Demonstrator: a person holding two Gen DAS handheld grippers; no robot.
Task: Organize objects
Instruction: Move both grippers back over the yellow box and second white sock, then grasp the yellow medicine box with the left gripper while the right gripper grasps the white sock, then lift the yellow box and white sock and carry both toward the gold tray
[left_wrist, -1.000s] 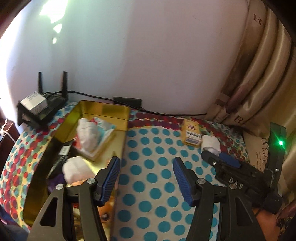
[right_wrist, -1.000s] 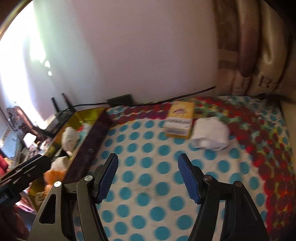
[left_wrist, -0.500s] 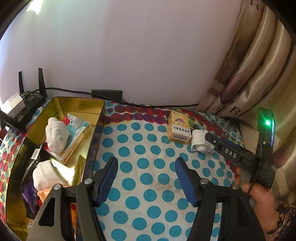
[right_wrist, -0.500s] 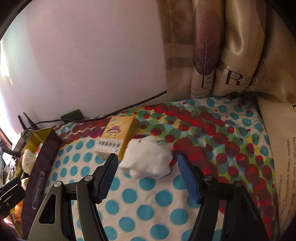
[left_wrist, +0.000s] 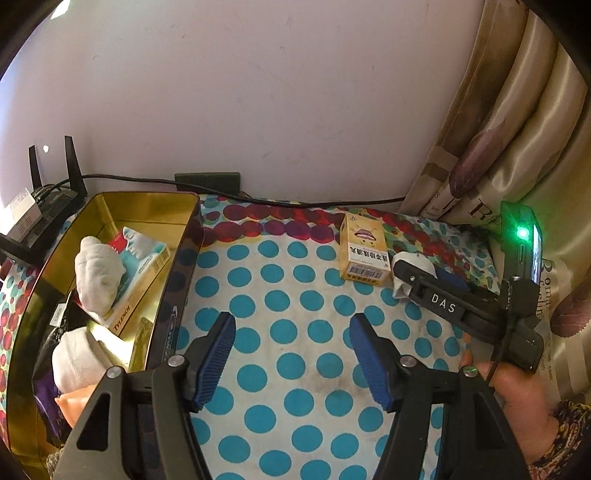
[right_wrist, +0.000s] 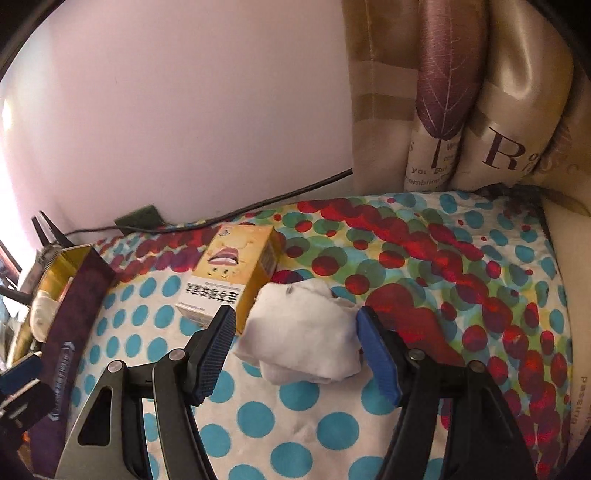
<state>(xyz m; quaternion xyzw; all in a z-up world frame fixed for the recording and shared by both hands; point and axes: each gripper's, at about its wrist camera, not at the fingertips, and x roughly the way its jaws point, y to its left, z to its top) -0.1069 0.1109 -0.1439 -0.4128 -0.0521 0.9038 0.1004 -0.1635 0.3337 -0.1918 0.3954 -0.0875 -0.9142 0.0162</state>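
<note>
The right gripper (right_wrist: 295, 350) has its jaws spread apart around a white rolled sock (right_wrist: 306, 332) lying on the polka-dot counter (right_wrist: 332, 424); the pads do not press it. A yellow box (right_wrist: 229, 273) touches the sock just beyond the left jaw. The left gripper (left_wrist: 291, 354) hangs over bare cloth, jaws released and empty. Left of its jaws, a gold tin (left_wrist: 147, 206) holds more socks (left_wrist: 96, 273) and a packet.
</note>
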